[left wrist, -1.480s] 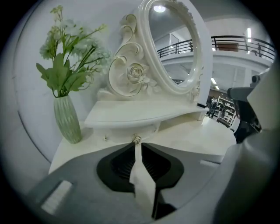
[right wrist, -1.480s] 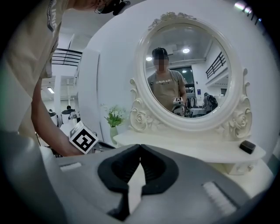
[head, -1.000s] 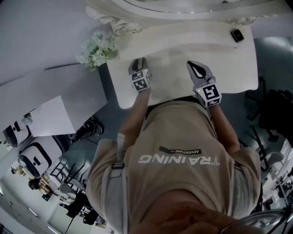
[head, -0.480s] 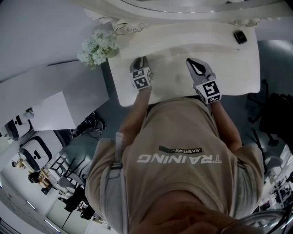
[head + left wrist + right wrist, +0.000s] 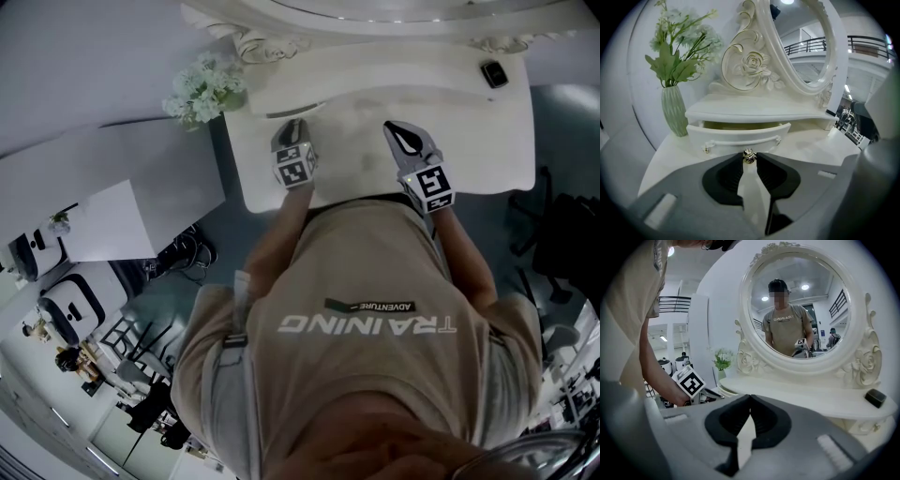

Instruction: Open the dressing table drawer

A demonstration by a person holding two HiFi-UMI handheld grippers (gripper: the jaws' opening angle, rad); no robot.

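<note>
The drawer [image 5: 740,136] is sitting under the raised shelf [image 5: 754,110] at the desk's [image 5: 661,159] back left, just beside the vase [image 5: 675,110]. It is standing a little way out, with a strip of its inside showing. The left claw [image 5: 749,158] is pinching the drawer's centre knob [image 5: 748,153] between its tips, its jaws having just been closing. I'd judge that a hold for pulling.

From overhead, the left claw [image 5: 292,131] is reaching in across the desk's front edge while the right claw [image 5: 405,141] is idling nearer the middle.

In its own view, the right claw [image 5: 750,401] is keeping its jaws together on nothing, and the drawer is lying well off to its left.
</note>
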